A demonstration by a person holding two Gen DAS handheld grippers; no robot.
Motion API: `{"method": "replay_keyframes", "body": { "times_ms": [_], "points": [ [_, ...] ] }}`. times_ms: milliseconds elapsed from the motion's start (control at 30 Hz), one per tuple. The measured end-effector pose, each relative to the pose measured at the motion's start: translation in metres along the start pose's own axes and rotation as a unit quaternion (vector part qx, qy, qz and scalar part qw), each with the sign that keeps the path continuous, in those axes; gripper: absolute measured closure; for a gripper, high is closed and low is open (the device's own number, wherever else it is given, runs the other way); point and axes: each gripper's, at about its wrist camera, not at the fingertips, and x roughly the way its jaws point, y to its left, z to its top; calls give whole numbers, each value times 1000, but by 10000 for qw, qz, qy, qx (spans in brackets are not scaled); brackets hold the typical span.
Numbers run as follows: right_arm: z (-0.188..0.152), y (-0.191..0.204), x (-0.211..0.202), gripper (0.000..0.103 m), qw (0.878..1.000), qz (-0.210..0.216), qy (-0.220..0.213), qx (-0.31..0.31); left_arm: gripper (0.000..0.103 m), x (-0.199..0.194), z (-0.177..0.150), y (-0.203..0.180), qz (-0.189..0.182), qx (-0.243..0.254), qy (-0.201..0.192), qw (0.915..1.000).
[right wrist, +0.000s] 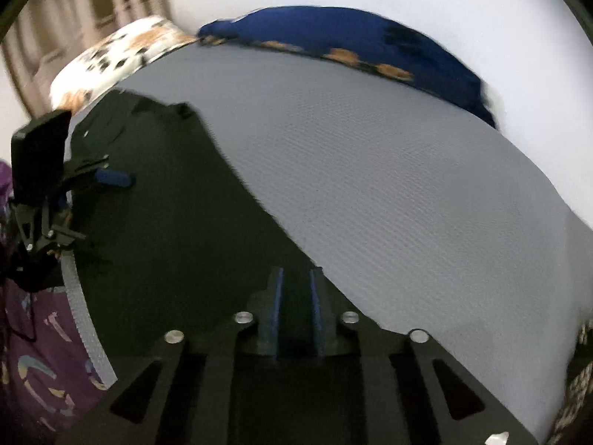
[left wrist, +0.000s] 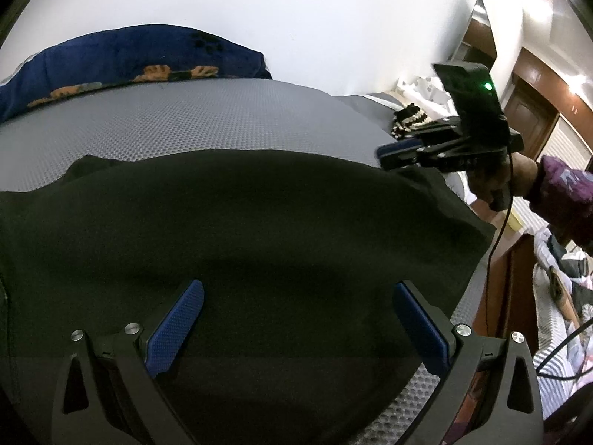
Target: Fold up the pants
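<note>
Left edge of pants: the black pants (left wrist: 237, 244) are lying flat on the grey mattress (left wrist: 207, 118) of a bed, their left part running out of the left wrist view, so that end is not showing.

Pants, placement: they are spreading across the near side of the mattress, judged to be laid out smooth so a fold can be carried over cleanly.

Left tool (left wrist: 296, 319): it is hovering over the near middle of the cloth with its blue pads standing wide apart and nothing between them, so released; it seems to be waiting there, ready to pin or pinch the fabric.

Right tool (right wrist: 295, 307): its pads are sitting a narrow gap apart, dark cloth showing beyond the gap; in the left wrist view it is clear of the fabric, so it is holding nothing.

Right edge of pants: the far edge is running diagonally across the right wrist view, with the cloth corner ending just beside the mattress edge on the right.

Open room: a broad stretch of bare mattress is lying beyond the pants, giving space for folding away from the person.

Limits: a blue blanket (left wrist: 122, 55) is bunching along the far wall and a striped knit item (left wrist: 409, 120) is sitting at the far right corner, both well apart from the pants.
</note>
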Motion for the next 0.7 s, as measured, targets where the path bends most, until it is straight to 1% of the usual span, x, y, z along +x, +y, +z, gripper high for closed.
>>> {"method": "replay_keyframes", "body": {
  "times_ms": [67,167,233,300,333,367,400,467,500,567,633,700],
  "points": [
    [13,4,16,77,9998,154,72,-119,2,0,-1,-1,18,18,4,10000],
    [20,13,26,76,9990,316,156,-260,2,0,-3,1,-12,-9,-14,10000],
    [25,16,33,70,9976,546,275,-325,2,0,-3,2,-29,-23,-23,10000],
    [30,17,44,68,9954,706,502,-419,2,-1,-3,2,-39,-32,-32,10000],
    [32,19,48,72,9942,774,584,-458,2,-1,-4,2,-44,-35,-36,10000],
    [33,21,49,87,9935,792,622,-526,2,-1,-4,2,-54,-46,-43,10000],
    [33,26,48,93,9932,703,652,-654,2,-1,-4,3,-65,-57,-50,9999],
    [34,31,47,99,9938,504,639,-758,2,-1,-4,3,-79,-75,-59,9999],
    [34,33,45,101,9946,374,604,-759,2,-1,-4,3,-78,-76,-62,9999],
    [34,36,40,101,9955,144,489,-795,2,-3,-5,2,-62,-68,-76,9999],
    [33,37,29,101,9968,-131,247,-745,2,-4,-6,4,-74,-111,-120,9998],
    [33,35,13,102,9973,-435,-152,-569,2,-6,-6,8,-81,-249,-213,9994]
  ]
}}
